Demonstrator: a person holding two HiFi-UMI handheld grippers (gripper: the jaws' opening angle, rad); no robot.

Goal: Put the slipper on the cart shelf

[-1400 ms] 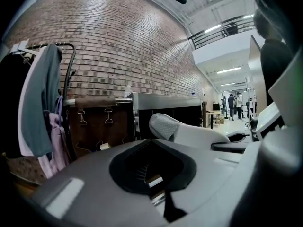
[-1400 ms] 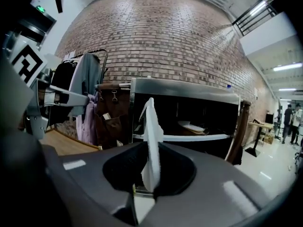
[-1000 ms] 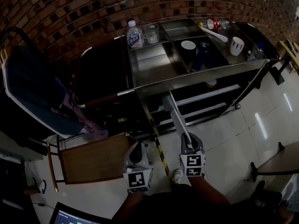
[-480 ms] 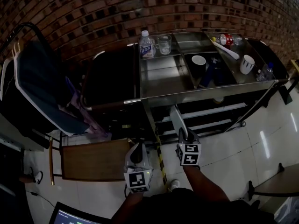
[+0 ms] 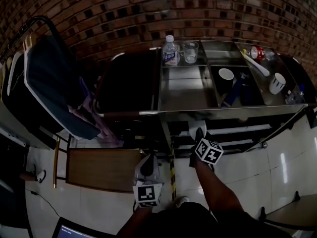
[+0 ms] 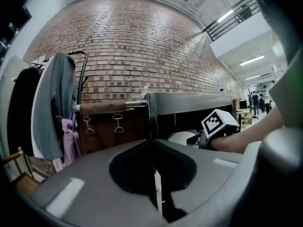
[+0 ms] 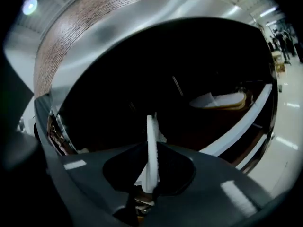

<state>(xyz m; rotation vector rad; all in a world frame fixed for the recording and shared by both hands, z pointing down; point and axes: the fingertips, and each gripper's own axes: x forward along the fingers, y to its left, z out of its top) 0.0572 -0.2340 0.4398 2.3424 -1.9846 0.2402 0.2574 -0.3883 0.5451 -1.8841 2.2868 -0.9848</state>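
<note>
**At the cart (image 5: 188, 90) shelf**

The steel cart stands against the brick wall (image 5: 124, 14). My left gripper (image 5: 147, 165) hangs low beside it, its fingers (image 6: 135, 176) closed together on nothing. My right gripper (image 5: 199, 133) reaches under the cart top at a lower shelf, its fingers (image 7: 177, 174) clamped on the thin white slipper (image 7: 151, 136), held on edge.

- Cart (image 5: 183, 88): I read brushed metal with a dull sheen.
- Wall (image 5: 124, 14): rough, matt brick.
- Floor (image 5: 247, 167): smooth glossy tile.
- Seat (image 5: 99, 168): brown wood, matt.
- Slipper (image 7: 151, 141): white, matt, looks soft to me.
- Bottle (image 5: 171, 51): clear plastic.
- Jacket (image 5: 54, 83): dark cloth.
</note>
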